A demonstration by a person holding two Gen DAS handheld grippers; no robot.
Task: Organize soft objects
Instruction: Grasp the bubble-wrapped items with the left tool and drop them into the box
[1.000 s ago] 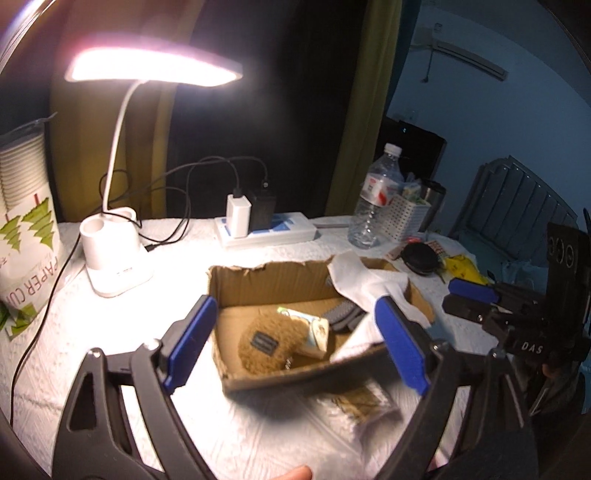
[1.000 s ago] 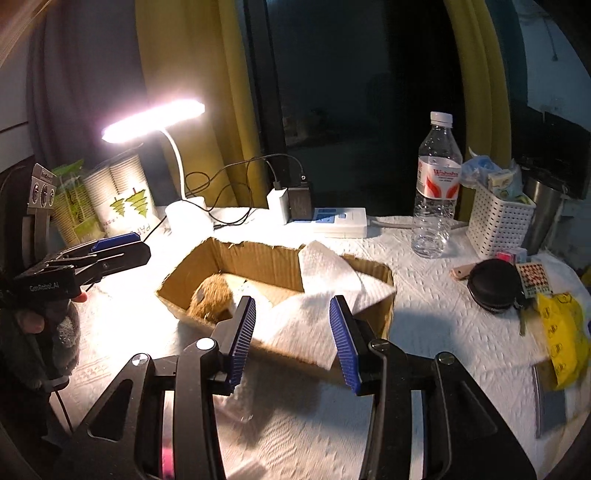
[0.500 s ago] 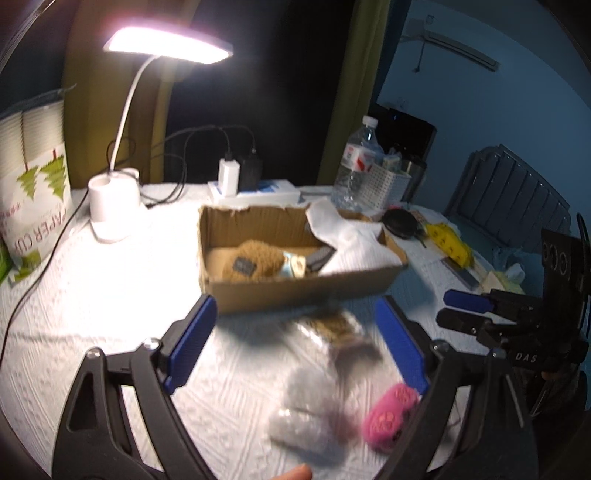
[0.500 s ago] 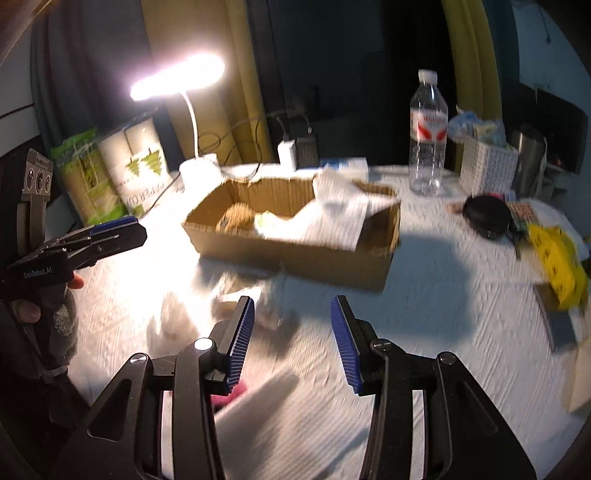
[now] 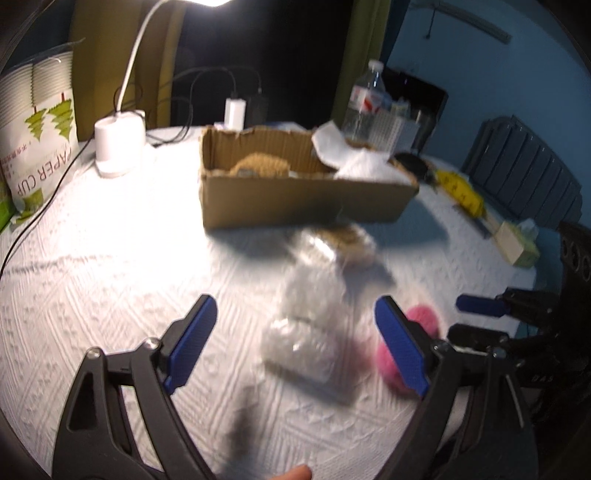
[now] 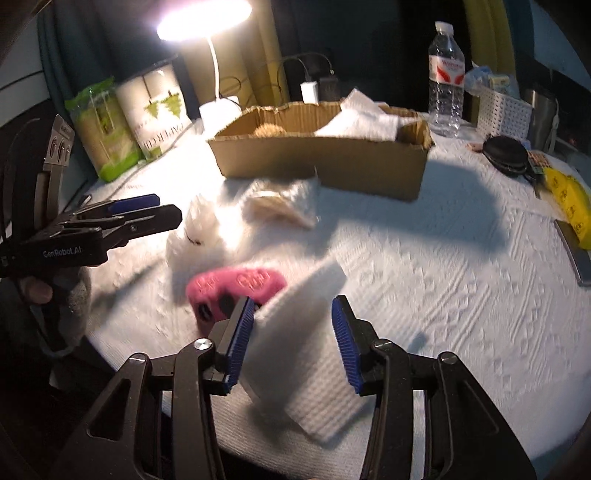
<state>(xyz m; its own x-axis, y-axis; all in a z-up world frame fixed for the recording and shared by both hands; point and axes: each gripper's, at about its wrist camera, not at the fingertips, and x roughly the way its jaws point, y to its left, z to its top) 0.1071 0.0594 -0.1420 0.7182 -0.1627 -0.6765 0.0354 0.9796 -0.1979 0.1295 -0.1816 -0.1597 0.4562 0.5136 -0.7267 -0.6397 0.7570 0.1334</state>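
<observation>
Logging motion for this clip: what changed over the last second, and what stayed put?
Both grippers pulled back from the cardboard box toward the table's near edge; the pink plush, clear bags and a white folded cloth came into view. The right gripper now has that cloth between its open jaws, not clamped. The left gripper stays open and empty. Box contents, lamp and bottle look unchanged.

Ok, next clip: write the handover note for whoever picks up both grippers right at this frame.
Left gripper: open, empty, above the clear bags.
Right gripper: open, astride a white folded cloth; contact unclear.
Done: brown plush and white cloth lie in the cardboard box.
Left: pink plush, clear bags, bagged tan item and the folded cloth are on the table in front of the box.
</observation>
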